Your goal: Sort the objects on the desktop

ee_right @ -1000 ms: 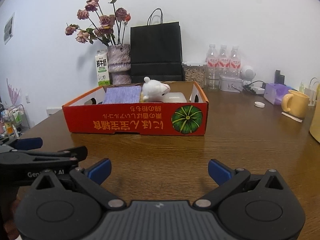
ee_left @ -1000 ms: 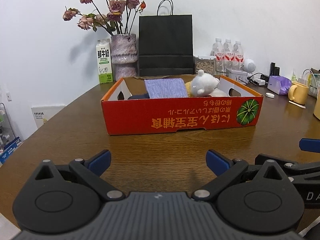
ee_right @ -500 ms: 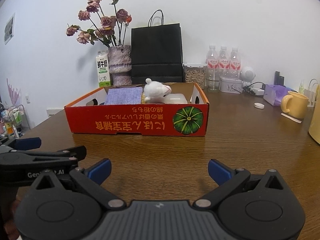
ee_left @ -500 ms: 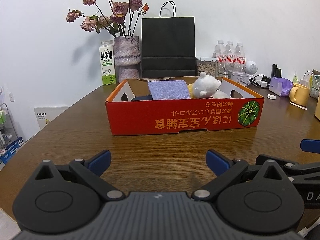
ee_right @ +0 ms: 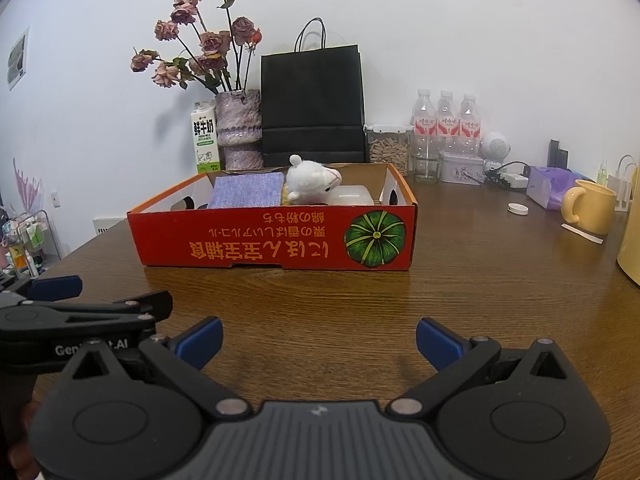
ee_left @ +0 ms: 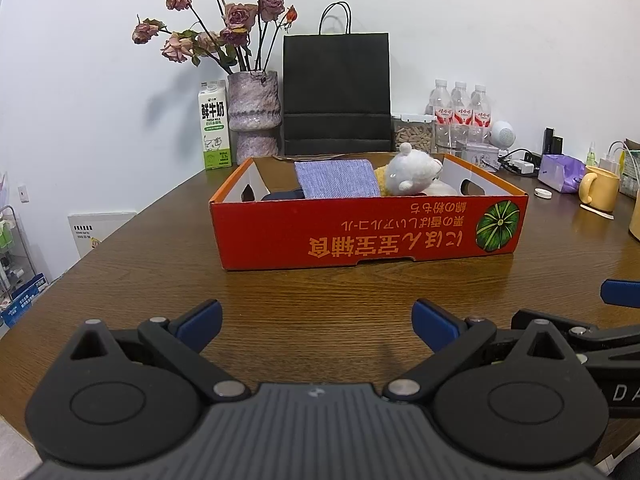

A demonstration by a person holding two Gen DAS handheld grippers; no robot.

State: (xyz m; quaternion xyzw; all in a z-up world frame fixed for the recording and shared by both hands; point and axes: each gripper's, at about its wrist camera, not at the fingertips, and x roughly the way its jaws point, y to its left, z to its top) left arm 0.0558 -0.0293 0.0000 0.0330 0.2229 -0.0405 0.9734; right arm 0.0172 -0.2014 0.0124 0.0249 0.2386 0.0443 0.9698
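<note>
**Both claws empty, box ahead**

The left claw (ee_left: 316, 320) and right claw (ee_right: 318, 338) gape wide, holding nothing; the red box (ee_left: 368, 232) sits mid-worktop (ee_left: 320, 292), plush toy (ee_left: 414, 174) inside at right; approach high over the near wall, then descend.

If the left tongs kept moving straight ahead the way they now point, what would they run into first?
Most likely the red cardboard box: its long printed side faces the open left tongs, with only bare wooden table between them. The tongs' height above the table is hard to judge.
</note>
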